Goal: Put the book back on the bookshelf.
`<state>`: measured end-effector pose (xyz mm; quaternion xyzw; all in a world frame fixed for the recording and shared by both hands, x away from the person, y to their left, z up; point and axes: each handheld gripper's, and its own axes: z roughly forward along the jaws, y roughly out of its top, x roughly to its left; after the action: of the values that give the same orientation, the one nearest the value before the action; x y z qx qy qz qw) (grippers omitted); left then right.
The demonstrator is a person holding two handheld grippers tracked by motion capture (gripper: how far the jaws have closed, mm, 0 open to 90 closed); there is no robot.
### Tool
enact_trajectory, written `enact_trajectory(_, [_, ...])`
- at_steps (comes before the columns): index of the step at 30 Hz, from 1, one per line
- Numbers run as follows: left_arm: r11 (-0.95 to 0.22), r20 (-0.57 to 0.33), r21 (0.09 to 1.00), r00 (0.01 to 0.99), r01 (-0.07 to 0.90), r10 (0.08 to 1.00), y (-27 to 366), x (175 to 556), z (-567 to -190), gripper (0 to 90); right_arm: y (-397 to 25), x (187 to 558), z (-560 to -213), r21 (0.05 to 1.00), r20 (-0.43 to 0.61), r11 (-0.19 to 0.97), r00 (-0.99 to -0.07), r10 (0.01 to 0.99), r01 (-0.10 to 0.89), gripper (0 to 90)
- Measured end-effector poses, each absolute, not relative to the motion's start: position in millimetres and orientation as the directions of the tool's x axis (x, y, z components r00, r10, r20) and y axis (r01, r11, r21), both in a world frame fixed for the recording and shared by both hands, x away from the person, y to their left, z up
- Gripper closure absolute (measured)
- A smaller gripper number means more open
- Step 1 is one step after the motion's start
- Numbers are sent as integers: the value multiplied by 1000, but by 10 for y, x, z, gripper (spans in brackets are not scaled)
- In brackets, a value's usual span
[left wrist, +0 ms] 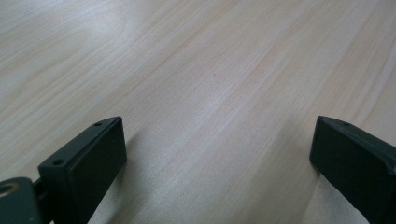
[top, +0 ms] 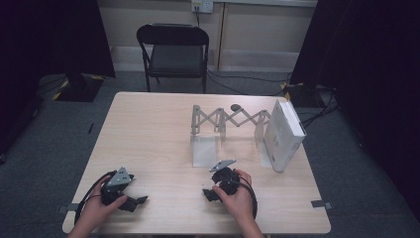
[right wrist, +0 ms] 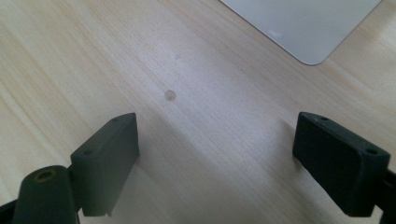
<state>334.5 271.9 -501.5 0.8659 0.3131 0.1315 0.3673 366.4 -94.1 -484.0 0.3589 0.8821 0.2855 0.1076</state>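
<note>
Pale wood-grain surface here, smooth with a soft satin sheen and fine streaks running along it. The black left tongs look like matt hard plastic; so do the black right tongs. The grey folding scissor rack reads as dull brushed metal, and the white upright box as smooth card.

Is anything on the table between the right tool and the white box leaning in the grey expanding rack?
Nothing visible does. Bare wood lies between the right tool and the white box; the grey expanding metal rack's flat plate lies ahead, left of that path.
</note>
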Motion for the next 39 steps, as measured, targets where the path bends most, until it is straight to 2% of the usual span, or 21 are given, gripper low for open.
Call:
enact_trajectory(27, [-535,-2,718,770,445,639,2719,3345,-5015,34,-1004,3511,-5004,725,-2,474,-686,727,500,101])
enact_trajectory(39, [-535,-2,718,770,445,639,2720,3345,-5015,34,-998,3509,-5006,727,-3,470,-682,731,500,100])
